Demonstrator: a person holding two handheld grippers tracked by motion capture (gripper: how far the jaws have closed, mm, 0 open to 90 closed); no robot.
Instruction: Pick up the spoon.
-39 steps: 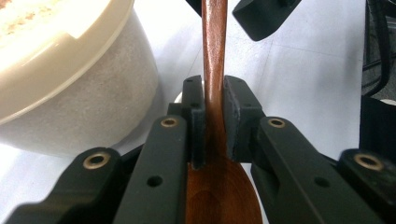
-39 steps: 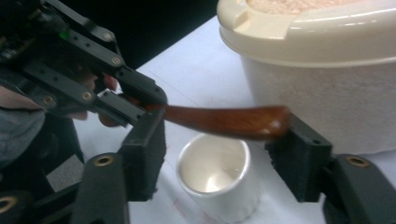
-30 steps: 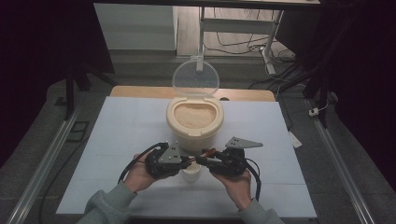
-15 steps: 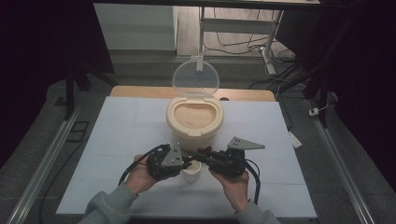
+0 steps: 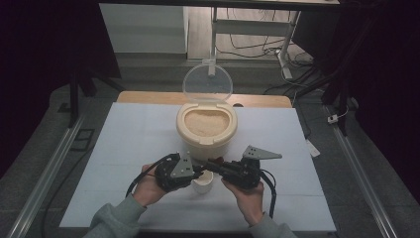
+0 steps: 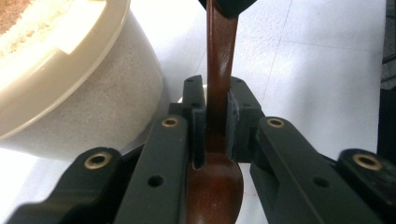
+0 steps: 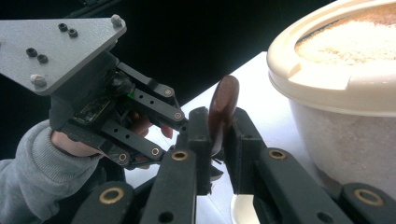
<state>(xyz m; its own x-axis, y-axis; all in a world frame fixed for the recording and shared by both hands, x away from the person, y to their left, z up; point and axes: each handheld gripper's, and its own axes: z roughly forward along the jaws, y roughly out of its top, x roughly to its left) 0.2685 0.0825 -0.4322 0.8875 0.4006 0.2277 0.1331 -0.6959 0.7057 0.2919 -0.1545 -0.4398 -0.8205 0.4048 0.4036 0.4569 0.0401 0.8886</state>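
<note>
My left gripper (image 5: 197, 173) is clamped on the dark brown wooden spoon (image 6: 219, 98), jaws pressed to both sides of its handle just above the bowl. My right gripper (image 5: 214, 164) pinches the same spoon at the other end, jaws closed on the rounded tip. Spoon spans between both grippers, just in front of the cream plastic tub of pale grain (image 5: 206, 130), clear round lid (image 5: 207, 83) flipped up. Small white cup (image 5: 202, 183) sits below the spoon, probably on the white table (image 5: 124, 144).
</note>
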